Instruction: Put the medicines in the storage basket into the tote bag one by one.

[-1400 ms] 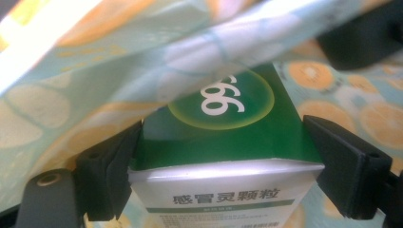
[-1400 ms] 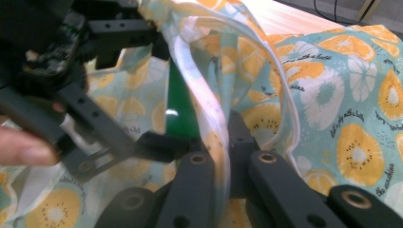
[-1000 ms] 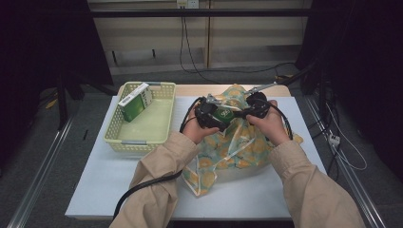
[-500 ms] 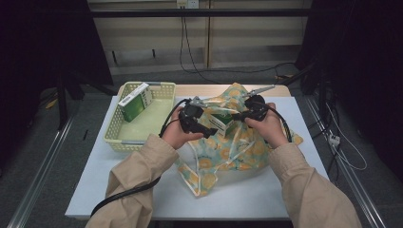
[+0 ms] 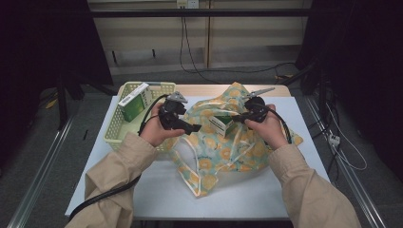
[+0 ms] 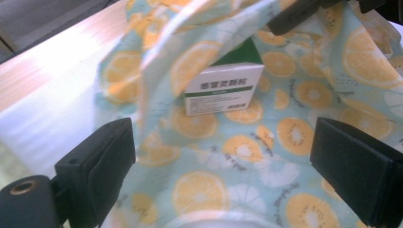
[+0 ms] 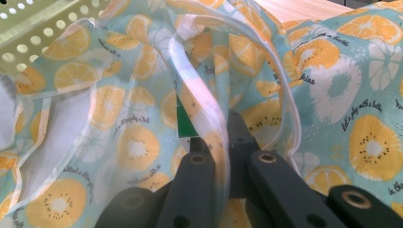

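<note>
A fruit-print cloth bag (image 5: 223, 152) lies open on the white table (image 5: 142, 190). Inside its mouth stands a small white-and-green box (image 5: 221, 124), which the left gripper view shows straight ahead (image 6: 223, 88) against the bag's lining (image 6: 209, 156). My left gripper (image 5: 192, 124) hovers just left of the bag's mouth, and its jaws (image 6: 228, 142) stand wide open with nothing between them. My right gripper (image 5: 236, 119) is shut on the bag's pale rim strap (image 7: 216, 128) and holds that side up. In the right gripper view (image 7: 223, 140) a green edge of the box (image 7: 183, 118) peeks out behind the strap.
A pale green perforated basket (image 5: 114, 135) stands at the table's left, touching the bag, with a second green-and-white box (image 5: 133, 102) in it. Its wall shows at top left (image 7: 33, 23). Cables trail from both grippers. Dark floor and rails surround the table.
My left hand has drawn back to the left and a little upward, away from the bag's mouth. The box stays in the bag. The right hand has kept still.
</note>
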### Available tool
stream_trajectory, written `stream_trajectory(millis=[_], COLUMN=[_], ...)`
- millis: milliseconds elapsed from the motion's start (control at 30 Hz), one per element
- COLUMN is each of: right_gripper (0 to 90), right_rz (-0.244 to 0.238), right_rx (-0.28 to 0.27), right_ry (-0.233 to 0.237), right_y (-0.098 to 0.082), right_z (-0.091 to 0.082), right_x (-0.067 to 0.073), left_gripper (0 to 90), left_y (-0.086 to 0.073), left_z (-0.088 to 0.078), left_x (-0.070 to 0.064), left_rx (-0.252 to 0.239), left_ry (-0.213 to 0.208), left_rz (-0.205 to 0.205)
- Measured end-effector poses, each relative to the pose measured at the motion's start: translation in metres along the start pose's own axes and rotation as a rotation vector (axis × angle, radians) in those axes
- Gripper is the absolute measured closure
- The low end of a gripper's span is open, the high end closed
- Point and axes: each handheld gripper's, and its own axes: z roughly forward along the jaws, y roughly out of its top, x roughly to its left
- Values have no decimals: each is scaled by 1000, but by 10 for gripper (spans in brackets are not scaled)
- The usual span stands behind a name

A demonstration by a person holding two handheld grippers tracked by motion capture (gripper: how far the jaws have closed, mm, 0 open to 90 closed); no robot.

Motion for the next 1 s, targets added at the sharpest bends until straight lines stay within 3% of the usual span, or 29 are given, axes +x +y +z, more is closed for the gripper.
stream_trajectory(millis=[400, 733, 1000], right_gripper=[900, 900, 900], right_rz=[6, 2, 5], right_rx=[1, 1, 8], right_ry=[3, 2, 10], right_y=[-2, -2, -1], right_z=[-1, -1, 2], right_x=[-1, -2, 0], left_gripper=[74, 75, 94], left_y=[-13, -32, -35], left_z=[-30, -55, -67], left_x=[35, 74, 100], left_rx=[24, 30, 46], left_ry=[44, 136, 204], left_rz=[-29, -79, -102])
